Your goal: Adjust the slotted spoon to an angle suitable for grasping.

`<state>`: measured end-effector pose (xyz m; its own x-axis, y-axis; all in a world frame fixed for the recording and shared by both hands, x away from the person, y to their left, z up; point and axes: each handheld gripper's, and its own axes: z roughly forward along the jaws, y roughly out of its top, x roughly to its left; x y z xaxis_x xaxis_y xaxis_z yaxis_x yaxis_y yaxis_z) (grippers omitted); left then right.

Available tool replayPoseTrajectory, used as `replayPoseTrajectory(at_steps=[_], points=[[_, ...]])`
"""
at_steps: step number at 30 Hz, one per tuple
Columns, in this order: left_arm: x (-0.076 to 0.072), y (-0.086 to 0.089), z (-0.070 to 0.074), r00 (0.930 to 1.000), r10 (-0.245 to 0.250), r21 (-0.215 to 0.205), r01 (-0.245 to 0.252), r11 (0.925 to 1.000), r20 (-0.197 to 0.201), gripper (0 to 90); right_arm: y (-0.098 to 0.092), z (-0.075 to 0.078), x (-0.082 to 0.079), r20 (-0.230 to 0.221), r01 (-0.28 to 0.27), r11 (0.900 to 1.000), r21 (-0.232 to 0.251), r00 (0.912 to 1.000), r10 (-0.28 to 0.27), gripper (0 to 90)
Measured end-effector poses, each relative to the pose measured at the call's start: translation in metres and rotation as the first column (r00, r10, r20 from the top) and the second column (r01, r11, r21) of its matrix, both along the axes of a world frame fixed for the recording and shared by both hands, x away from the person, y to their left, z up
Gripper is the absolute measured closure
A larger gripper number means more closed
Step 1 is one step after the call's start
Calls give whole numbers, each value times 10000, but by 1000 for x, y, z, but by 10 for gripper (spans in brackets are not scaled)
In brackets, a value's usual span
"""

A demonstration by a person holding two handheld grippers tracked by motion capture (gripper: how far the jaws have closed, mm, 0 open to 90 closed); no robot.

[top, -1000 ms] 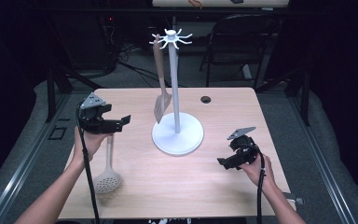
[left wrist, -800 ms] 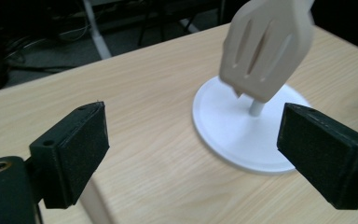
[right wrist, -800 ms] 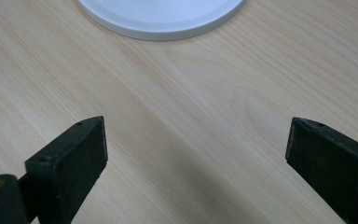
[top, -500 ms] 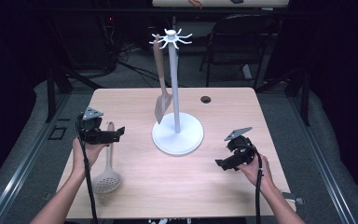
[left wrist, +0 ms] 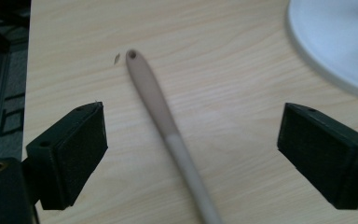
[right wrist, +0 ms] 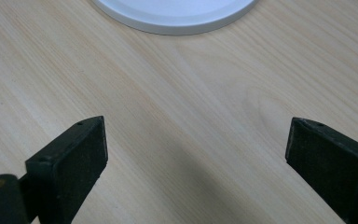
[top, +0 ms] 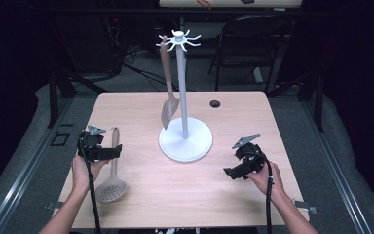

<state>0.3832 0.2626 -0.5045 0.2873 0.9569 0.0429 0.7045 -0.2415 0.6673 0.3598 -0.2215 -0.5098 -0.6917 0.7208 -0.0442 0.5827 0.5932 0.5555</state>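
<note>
Wood-grain surface [top: 253,117] inspected from near edge outward. Found skimmer [top: 111,187] lying flat at near left, bowl toward person, handle running away from it. Judged a good lie for a pick-up: handle bare and reachable from above.

Found left gripper [top: 114,152] low over that handle, straddling it. Noted jaws apart, having just closed a little; handle between them but touched by neither pad. Judged as lining up for a grasp, not yet taken. Seen in left gripper view: hanging hole at handle's far end, clear of the jaws, so left free for a hook.

Found right gripper [top: 233,171] at near right, low over bare wood. Noted jaws apart, nothing between them. Judged as parked out of the way.

Found white stand [top: 185,141] at centre, wide base, hooks at top. Noted spatula [top: 168,105] hung from one hook, blade just above the base; other hooks free.
</note>
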Motion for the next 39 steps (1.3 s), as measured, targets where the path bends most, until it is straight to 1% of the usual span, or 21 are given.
replayPoseTrajectory(at_steps=[1, 2, 3, 7, 8, 10, 12, 15, 16, 19, 20, 21, 23, 24, 26, 29, 32, 33, 34, 37, 39], points=[[1, 2, -4, 9997, 38, -145, -41, 9999, -231, 105, 0, 0, 0, 3, -14, 10000, 13, 10000, 14, 50], [3, 3, -8, 9992, 110, -166, -116, 9998, -393, 115, 0, 1, 0, 4, 22, 10000, 6, 10000, -22, 51], [4, 3, -11, 9984, 136, -63, -140, 9999, -544, 131, -1, 0, -1, -4, 51, 10000, 73, 10000, -51, 51], [7, 5, -21, 9940, 324, -100, -337, 9994, -1042, 192, -2, 0, 0, 13, 63, 10000, 66, 10000, -63, 52], [8, 5, -23, 9924, 303, -24, -308, 9995, -1191, 219, -2, 0, 0, 10, 41, 10000, 54, 10000, -42, 54], [10, 6, -28, 9888, 308, -51, -319, 9995, -1458, 258, -2, 0, 0, 35, 72, 10000, 62, 10000, -73, 54], [12, 7, -32, 9828, 249, -122, -276, 9995, -1832, 302, -3, 1, -1, -33, 85, 9999, 65, 10000, -84, 55], [16, 7, -39, 9722, -71, -60, 59, 10000, -2340, 371, -4, 0, -1, -14, 109, 9998, 159, 9999, -109, 55], [17, 7, -41, 9680, -128, -119, 101, 9999, -2507, 384, -4, 0, -1, -7, 91, 9999, 147, 10000, -91, 56], [19, 10, -46, 9588, -261, -201, 213, 9996, -2829, 483, -3, 1, -1, -16, 71, 9999, 122, 10000, -71, 57], [20, 11, -47, 9574, -282, -180, 240, 9995, -2874, 518, -3, 1, -1, -9, 55, 9999, 99, 10000, -55, 57], [20, 11, -48, 9573, -311, -115, 291, 9995, -2876, 531, -3, 1, -1, 2, 27, 9999, 108, 10000, -27, 57], [21, 11, -49, 9545, -423, -205, 379, 9991, -2951, 561, -3, 1, -1, 24, 31, 9999, 117, 10000, -31, 58], [21, 11, -49, 9539, -475, -163, 447, 9989, -2963, 575, -3, 1, -1, 11, 45, 9999, 125, 10000, -45, 59], [21, 9, -50, 9544, -493, -53, 500, 9987, -2943, 574, -4, 1, -1, 19, 109, 9998, 166, 9999, -109, 63], [22, 8, -51, 9502, -649, -80, 655, 9978, -3049, 604, -4, 3, -2, 76, 35, 10000, 87, 10000, -35, 65], [22, 7, -51, 9509, -662, 70, 717, 9974, -3025, 613, -3, 3, -2, 83, -9, 10000, 40, 10000, 9, 65], [22, 7, -51, 9507, -728, 50, 779, 9969, -3016, 613, -3, 3, -3, 62, -7, 9999, 158, 10000, 6, 65], [23, 7, -51, 9494, -813, -48, 838, 9965, -3034, 616, -3, 3, -3, 72, 0, 9999, 139, 10000, -1, 67], [23, 6, -50, 9457, -946, -61, 976, 9952, -3109, 625, -3, 4, -3, 71, 2, 9999, 130, 10000, -3, 67], [24, 5, -49, 9417, -1086, -1, 1146, 9934, -3184, 634, -3, 4, -3, 86, 19, 10000, 66, 10000, -20, 67]])
